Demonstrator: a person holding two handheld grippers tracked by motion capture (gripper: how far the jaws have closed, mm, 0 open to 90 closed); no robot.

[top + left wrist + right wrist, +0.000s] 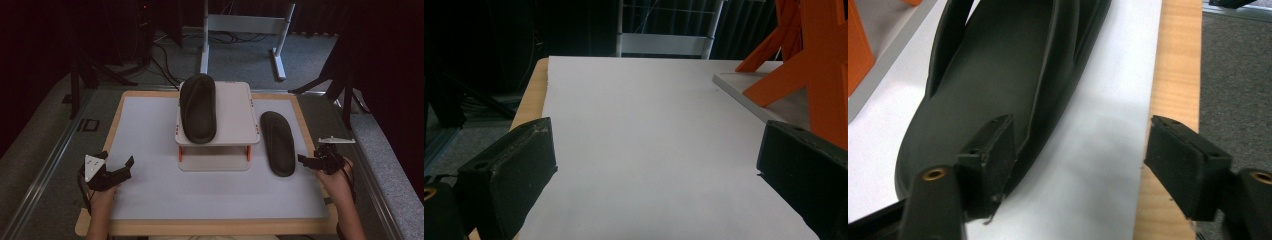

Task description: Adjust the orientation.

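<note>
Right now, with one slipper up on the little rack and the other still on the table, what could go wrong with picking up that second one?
1. The right tongs stand open at the heel of the slipper on the table, with no grip yet; closing on the thin side wall alone might let it slip.
2. That slipper lies near the table's wooden edge; a nudge could push it off.
3. The slipper on the rack overhangs the rack's far edge, so bumping the rack may topple it.

Dark slipper (277, 143) — flat, sole down, lengthwise on the white mat at about 3 o'clock — just beside the rack.
</note>
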